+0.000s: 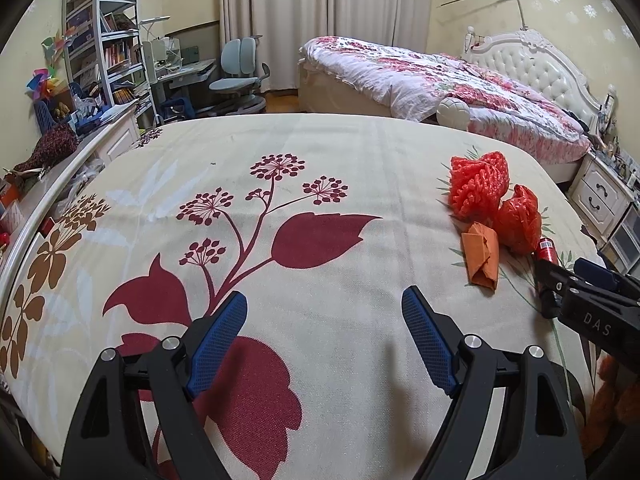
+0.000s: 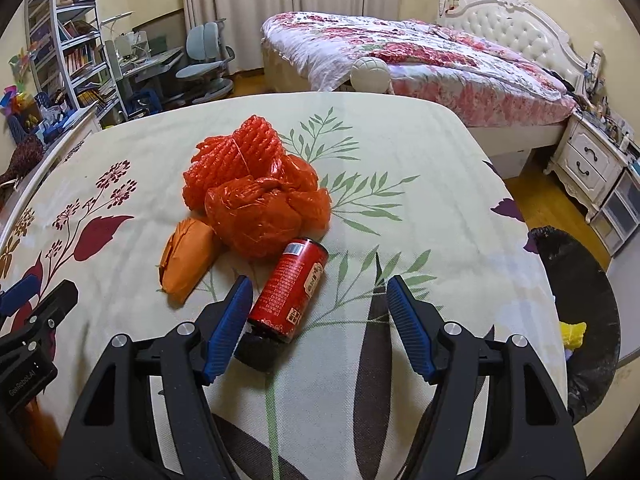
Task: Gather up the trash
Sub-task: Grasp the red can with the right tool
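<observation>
A red can (image 2: 290, 292) lies on its side on the flowered cloth, just inside my right gripper's left finger. My right gripper (image 2: 318, 304) is open and empty around the can's near end. Behind the can lie a red plastic bag (image 2: 264, 216), a red foam net (image 2: 236, 156) and a crumpled orange paper (image 2: 186, 260). My left gripper (image 1: 324, 316) is open and empty over bare cloth. In the left wrist view the foam net (image 1: 478, 184), bag (image 1: 518, 220), orange paper (image 1: 480, 256) and can (image 1: 547, 250) lie at the right, beside my right gripper (image 1: 560, 280).
A black trash bin (image 2: 580, 320) with something yellow inside stands at the table's right edge. The cloth-covered table (image 2: 400, 152) has a rail on its left side. A bed (image 2: 420, 60), nightstand (image 2: 588, 160), desk chair (image 2: 204, 64) and bookshelf (image 2: 68, 40) stand beyond.
</observation>
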`<state>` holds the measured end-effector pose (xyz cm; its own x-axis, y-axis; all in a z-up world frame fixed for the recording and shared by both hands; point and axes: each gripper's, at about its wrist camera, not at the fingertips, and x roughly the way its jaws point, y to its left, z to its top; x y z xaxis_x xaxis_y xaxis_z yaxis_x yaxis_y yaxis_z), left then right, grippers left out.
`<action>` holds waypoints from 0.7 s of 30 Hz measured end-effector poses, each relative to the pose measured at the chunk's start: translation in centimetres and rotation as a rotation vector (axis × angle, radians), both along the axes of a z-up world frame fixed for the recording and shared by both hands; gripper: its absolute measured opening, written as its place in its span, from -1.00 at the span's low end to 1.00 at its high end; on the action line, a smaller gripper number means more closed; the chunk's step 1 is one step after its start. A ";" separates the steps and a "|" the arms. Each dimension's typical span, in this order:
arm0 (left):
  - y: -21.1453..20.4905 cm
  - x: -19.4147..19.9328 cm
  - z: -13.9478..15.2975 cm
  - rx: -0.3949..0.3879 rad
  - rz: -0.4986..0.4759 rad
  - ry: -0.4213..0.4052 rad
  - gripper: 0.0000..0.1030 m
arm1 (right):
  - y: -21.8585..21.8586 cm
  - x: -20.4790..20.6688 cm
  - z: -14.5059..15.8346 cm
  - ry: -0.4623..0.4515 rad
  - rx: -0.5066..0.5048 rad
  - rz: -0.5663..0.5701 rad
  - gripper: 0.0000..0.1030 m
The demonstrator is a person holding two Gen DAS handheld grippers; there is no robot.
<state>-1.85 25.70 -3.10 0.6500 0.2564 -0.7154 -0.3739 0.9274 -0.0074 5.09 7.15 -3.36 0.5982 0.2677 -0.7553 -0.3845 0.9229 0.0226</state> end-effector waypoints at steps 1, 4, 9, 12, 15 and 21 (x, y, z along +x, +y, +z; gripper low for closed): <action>-0.1 0.0 0.0 0.002 -0.003 0.000 0.55 | -0.2 0.0 0.0 0.002 0.001 -0.002 0.32; -0.4 0.2 0.0 0.005 -0.012 0.001 0.55 | -0.5 0.1 -0.1 0.005 0.010 0.002 0.23; -1.2 0.6 0.1 0.001 -0.032 0.002 0.55 | 0.0 0.1 -0.3 0.016 0.009 0.043 -0.44; -1.9 0.9 0.0 0.004 -0.048 0.006 0.55 | -0.4 0.0 -0.3 0.012 0.004 0.049 -0.55; -2.7 1.2 0.0 0.006 -0.068 0.007 0.55 | -1.4 0.0 -0.4 0.002 -0.008 0.032 -0.55; -4.6 2.3 0.0 -0.010 -0.119 0.010 0.55 | -4.4 0.9 -0.5 0.000 -0.006 -0.027 -0.55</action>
